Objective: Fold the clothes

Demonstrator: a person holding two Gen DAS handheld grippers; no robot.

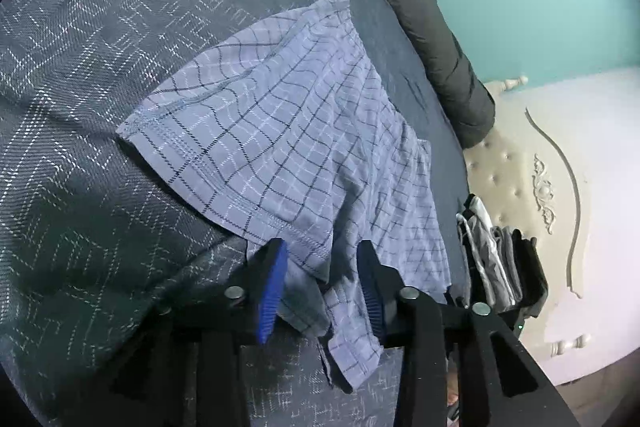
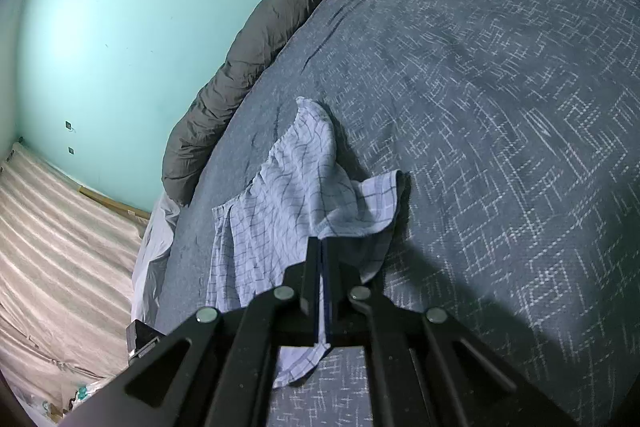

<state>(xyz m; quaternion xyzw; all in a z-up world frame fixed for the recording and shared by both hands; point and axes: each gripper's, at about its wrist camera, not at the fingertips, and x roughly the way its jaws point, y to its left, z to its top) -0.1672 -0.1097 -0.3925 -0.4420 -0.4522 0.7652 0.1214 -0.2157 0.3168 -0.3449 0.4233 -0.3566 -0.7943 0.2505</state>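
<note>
A pair of light blue checked shorts [image 1: 280,147] lies partly folded on the dark patterned bedspread [image 1: 80,107]. My left gripper [image 1: 322,267] is open, its blue-padded jaws standing on either side of the shorts' near hem without pinching it. In the right wrist view the same shorts [image 2: 296,195] lie bunched and lifted at one side. My right gripper [image 2: 322,255] is shut on the shorts' near edge, and cloth hangs below the jaws.
A rolled dark grey duvet [image 1: 420,7] runs along the bed's far edge by the teal wall [image 2: 120,7]. A cream tufted headboard [image 1: 520,187] stands at the right. A stack of folded clothes [image 1: 492,251] sits near it. Striped fabric [image 2: 60,247] lies beside the bed.
</note>
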